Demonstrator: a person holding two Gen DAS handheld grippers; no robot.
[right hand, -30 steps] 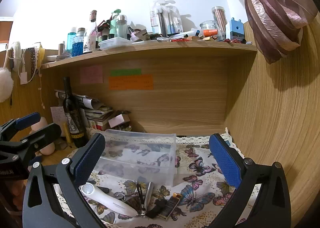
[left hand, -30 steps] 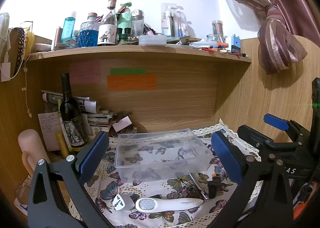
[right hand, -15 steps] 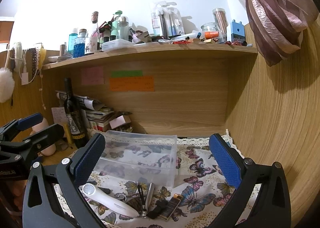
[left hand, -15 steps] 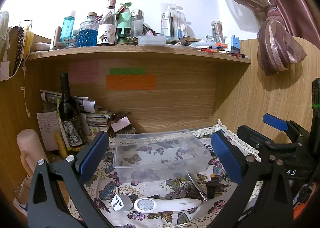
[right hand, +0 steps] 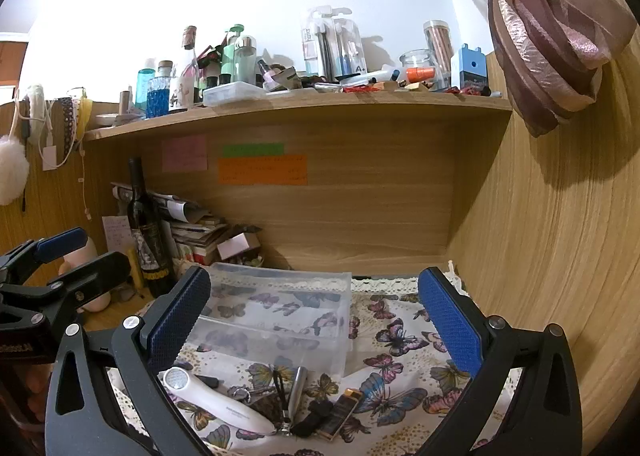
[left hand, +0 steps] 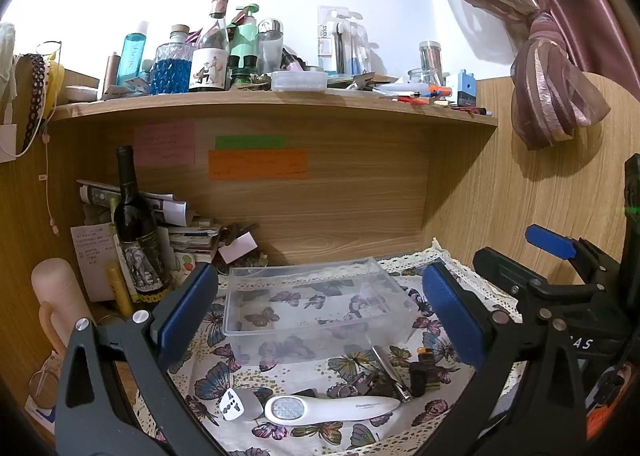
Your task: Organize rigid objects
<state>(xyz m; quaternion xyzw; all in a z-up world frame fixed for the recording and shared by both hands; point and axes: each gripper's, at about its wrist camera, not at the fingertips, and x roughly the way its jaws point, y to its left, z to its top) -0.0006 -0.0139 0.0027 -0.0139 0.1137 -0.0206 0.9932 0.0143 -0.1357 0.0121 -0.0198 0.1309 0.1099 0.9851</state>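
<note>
Lighter (right hand: 338, 412) clear in right view — left view blurs it

Open cloth (right hand: 400, 320) right of clear box (right hand: 280, 312); wine bottle (right hand: 146, 232) crowds left.

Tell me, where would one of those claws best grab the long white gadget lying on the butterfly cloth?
Probably across the slim handle of the white gadget, coming down from above with the fingers on its long sides. It lies flat and the handle tapers narrower than the round head. The left claw is nearer; the key clutter crowds the tail, so aim mid-handle.
</note>
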